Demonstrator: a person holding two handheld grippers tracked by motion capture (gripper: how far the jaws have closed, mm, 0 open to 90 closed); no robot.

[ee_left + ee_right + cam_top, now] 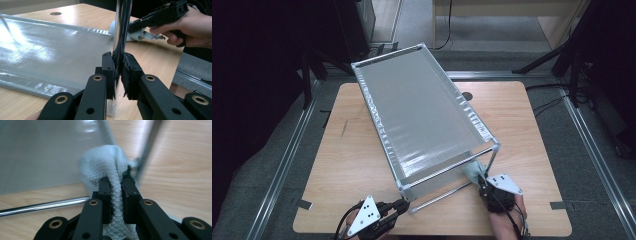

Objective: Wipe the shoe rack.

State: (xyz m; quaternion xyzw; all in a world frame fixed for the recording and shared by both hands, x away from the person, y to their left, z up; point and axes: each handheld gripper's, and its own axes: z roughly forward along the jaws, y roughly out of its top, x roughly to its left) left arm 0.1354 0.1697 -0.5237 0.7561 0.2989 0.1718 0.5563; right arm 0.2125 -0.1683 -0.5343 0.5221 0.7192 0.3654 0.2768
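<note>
My left hand sits low at the near edge of the table, its gripper level and clenched on the near upright chrome post of the grey fabric-shelved rack, which stands across the middle of the table. To the right, my right hand reaches in toward the rack's other near corner, its gripper clamped on a bunched pale waffle-weave cloth pressed against the frame there. I can read no writing or brand anywhere.

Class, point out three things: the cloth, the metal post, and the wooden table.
cloth (110, 160), right gripper view, bunched top.
metal post (121, 27), left gripper view, shiny shaft above the pads.
wooden table (532, 130), high view, bare right side.
</note>
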